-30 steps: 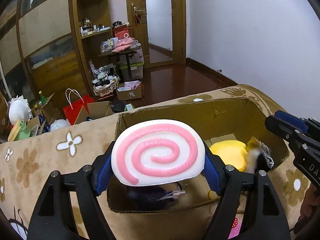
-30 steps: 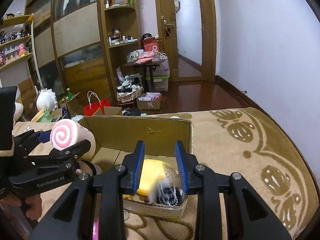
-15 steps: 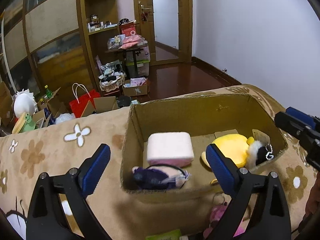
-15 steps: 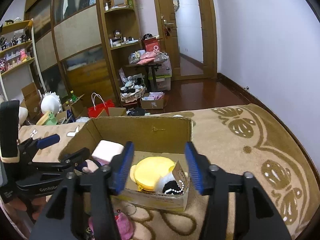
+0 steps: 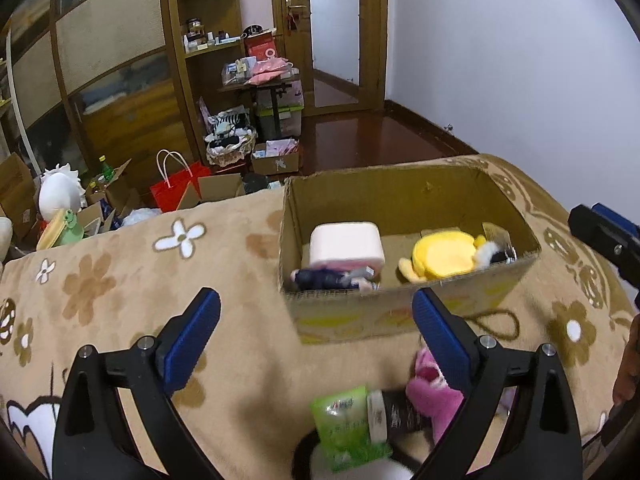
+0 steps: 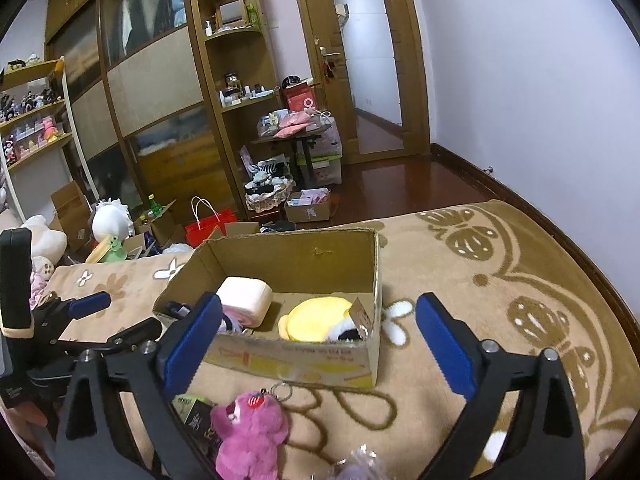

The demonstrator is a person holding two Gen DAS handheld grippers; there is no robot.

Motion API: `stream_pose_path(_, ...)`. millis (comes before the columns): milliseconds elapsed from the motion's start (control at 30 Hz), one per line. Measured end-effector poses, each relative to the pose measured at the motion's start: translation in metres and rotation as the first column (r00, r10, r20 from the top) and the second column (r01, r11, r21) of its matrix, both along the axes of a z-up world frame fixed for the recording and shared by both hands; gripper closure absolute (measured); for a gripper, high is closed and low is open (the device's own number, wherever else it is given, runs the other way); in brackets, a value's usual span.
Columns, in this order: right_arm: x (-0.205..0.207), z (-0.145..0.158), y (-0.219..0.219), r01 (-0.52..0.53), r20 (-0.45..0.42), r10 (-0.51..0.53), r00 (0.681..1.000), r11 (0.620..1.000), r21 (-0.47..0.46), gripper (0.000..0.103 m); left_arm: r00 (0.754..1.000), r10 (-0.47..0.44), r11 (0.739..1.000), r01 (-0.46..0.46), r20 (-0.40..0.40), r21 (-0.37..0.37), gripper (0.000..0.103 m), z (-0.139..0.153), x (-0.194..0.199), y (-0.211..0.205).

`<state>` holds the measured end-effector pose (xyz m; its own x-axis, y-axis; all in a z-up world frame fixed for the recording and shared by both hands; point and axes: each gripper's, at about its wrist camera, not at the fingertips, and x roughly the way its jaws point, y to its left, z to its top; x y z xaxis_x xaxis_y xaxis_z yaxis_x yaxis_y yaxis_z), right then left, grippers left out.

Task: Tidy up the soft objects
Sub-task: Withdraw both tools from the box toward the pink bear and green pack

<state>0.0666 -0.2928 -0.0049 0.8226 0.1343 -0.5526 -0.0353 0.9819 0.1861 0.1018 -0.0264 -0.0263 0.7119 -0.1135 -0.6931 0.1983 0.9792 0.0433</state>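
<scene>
A cardboard box (image 5: 404,316) (image 6: 296,360) stands on the beige floral blanket. Inside lie a pink-and-white roll cushion (image 5: 346,244) (image 6: 244,300), a yellow plush (image 5: 444,254) (image 6: 316,318) and a dark doll (image 5: 332,279). My left gripper (image 5: 316,342) is open and empty, in front of the box. My right gripper (image 6: 318,342) is open and empty, in front of the box too. A pink plush bear (image 6: 250,428) (image 5: 432,396) lies on the blanket before the box, beside a green packet (image 5: 346,420).
A pale purple fluffy item (image 6: 360,468) lies at the bottom edge. Beyond the bed are a red bag (image 6: 208,226), open boxes, a white plush (image 6: 110,220), a wooden wardrobe with shelves and a cluttered small table (image 6: 298,136). The white wall is on the right.
My left gripper let go of the roll cushion into the box, opened and pulled back. My right gripper opened, left the yellow plush in the box, and pulled back too.
</scene>
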Motion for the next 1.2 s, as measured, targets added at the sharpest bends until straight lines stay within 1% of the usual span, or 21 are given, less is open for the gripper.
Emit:
stream_pose_path(100,-0.009,0.001,0.0,0.0,-0.01,0.0,1.0,1.0,0.005,0.001,1.0,0.003,1.0,-0.003,-0.011,0.011,0.007,0.002,-0.011,0.002)
stream_pose_path(467,-0.036,-0.001,-0.004,0.014,-0.043,-0.012,0.999,0.999,0.036,0.0,0.998,0.005,1.0,-0.004,-0.07,0.009,0.007,-0.003,-0.04,0.008)
stream_pose_path(800,-0.039,-0.021,-0.008,0.035,-0.119,-0.028,0.992,0.998,0.05,0.0,0.993,-0.01,1.0,0.01,-0.12,0.003,0.007,-0.02,-0.037,-0.001)
stream_pose_path(1067,-0.033,-0.04,-0.013,0.057,-0.187,-0.042,0.981,0.996,0.075,0.0,0.995,-0.066,0.998,0.065,-0.076,-0.019,0.007,-0.021,-0.04,-0.019)
stream_pose_path(1133,-0.032,-0.043,-0.015,0.064,-0.202,-0.046,0.978,0.994,0.085,0.0,0.994,-0.073,0.997,0.072,-0.082,-0.007,0.007,-0.023,-0.039,-0.023)
stream_pose_path(1200,-0.03,-0.046,-0.016,0.069,-0.215,-0.047,0.975,0.993,0.095,0.0,0.991,-0.081,0.997,0.081,-0.106,-0.001,0.007,-0.029,-0.037,-0.027)
